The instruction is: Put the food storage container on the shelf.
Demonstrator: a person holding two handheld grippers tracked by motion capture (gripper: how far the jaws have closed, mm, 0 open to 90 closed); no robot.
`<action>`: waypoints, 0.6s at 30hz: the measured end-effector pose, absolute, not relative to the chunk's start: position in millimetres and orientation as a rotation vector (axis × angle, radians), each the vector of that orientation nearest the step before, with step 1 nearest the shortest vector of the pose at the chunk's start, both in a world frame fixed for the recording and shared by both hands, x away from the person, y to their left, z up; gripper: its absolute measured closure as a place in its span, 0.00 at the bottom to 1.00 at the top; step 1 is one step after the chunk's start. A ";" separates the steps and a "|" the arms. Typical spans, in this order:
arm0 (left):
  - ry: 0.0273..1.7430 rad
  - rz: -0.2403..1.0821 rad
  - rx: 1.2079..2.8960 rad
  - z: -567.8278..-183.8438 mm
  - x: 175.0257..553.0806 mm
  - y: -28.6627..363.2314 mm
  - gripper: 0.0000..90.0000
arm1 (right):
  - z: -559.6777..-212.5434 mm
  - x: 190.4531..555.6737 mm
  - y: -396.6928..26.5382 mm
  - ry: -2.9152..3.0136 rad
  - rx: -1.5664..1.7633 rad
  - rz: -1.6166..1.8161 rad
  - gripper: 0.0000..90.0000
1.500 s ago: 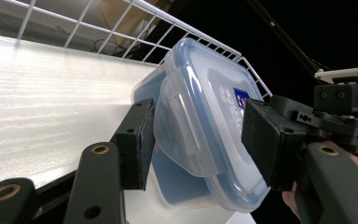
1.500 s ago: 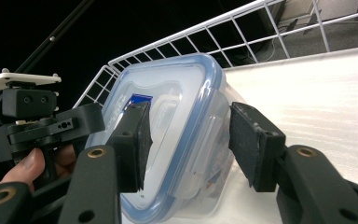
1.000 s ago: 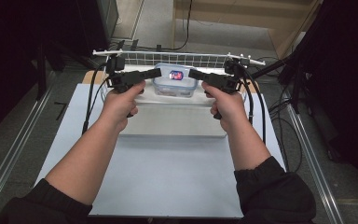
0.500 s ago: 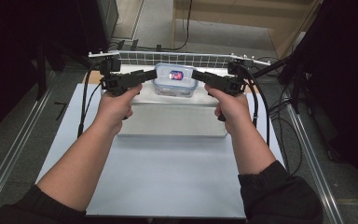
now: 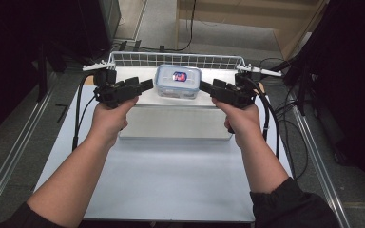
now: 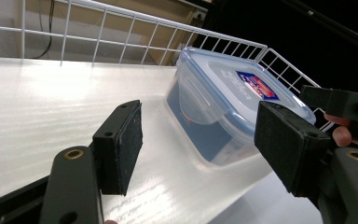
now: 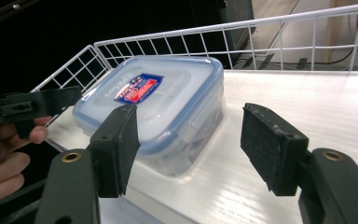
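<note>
A clear plastic food box (image 5: pixel 177 81) with a blue-rimmed lid and a red and blue label sits on a raised white shelf (image 5: pixel 171 97) at the back of the table. My left gripper (image 5: pixel 148 85) is open just left of the box. My right gripper (image 5: pixel 203 87) is open just right of it. In the left gripper view the food box (image 6: pixel 223 107) lies ahead between my open jaws, my left gripper (image 6: pixel 200 140) short of it. The right gripper view has the box (image 7: pixel 158 105) ahead and left, with my right gripper (image 7: pixel 191 140) close to its near corner. Neither gripper holds anything.
A white wire fence (image 5: pixel 176 59) runs along the back and sides of the shelf. Below the shelf lies a white table top (image 5: pixel 166 175). Black cables (image 5: pixel 275 128) trail from both grippers. Metal rails (image 5: pixel 14 152) flank the table.
Both hands have moved forward toward the shelf, bringing the open grippers close to either side of the food box. The box has stayed put.
</note>
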State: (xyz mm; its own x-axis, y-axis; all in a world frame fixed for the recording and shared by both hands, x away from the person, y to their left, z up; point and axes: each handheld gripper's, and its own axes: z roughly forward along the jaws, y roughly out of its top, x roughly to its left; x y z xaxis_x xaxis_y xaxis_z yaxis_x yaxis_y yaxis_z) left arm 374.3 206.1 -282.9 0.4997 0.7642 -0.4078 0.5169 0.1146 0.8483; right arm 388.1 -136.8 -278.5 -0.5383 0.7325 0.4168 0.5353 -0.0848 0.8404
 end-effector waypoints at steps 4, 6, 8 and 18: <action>1.132 0.285 1.576 -287.3 364.0 206.2 0.36 | -282.5 377.9 -138.5 1.996 1.384 1.671 0.41; 1.117 0.301 1.586 -288.6 357.7 205.2 0.36 | -286.3 371.3 -138.0 2.001 1.363 1.648 0.39; 1.093 0.318 1.599 -289.6 351.8 204.4 0.35 | -290.4 363.4 -136.4 2.020 1.339 1.648 0.37; 1.018 0.444 1.684 -324.8 294.3 203.6 0.33 | -326.0 313.6 -137.6 2.010 1.247 1.590 0.36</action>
State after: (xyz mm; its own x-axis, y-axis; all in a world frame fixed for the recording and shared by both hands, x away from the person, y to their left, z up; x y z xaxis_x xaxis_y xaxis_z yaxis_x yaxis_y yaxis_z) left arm 294.3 203.6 -324.8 0.5658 0.8019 -0.1921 0.4046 -0.0670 0.9120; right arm 313.6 -137.6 -326.0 -0.5831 0.7645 0.2749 0.4435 0.0160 0.8961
